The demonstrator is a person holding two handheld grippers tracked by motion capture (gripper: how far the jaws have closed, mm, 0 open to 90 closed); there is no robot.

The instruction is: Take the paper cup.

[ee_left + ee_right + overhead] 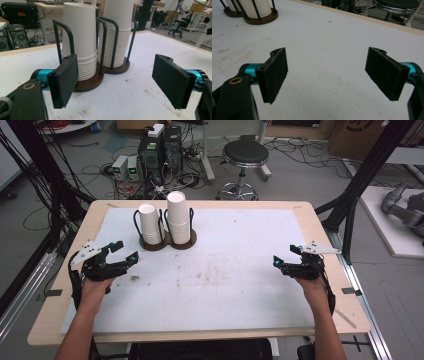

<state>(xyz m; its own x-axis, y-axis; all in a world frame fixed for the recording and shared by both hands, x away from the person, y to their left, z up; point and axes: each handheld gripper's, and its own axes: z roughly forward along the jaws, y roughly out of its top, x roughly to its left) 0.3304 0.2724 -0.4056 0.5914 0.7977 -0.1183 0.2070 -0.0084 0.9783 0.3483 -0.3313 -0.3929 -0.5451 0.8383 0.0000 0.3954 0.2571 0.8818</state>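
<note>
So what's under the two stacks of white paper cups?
Both stacks of white paper cups stand on a dark brown double-round wooden base, inside black wire loops. The base surface beneath the cups is covered.

Black jaws, teal hubs, grey plates

Two stacks of white paper cups (170, 217) are standing upside down, side by side, in a brown double-ring holder (167, 241) toward the table's far-left part.
</note>
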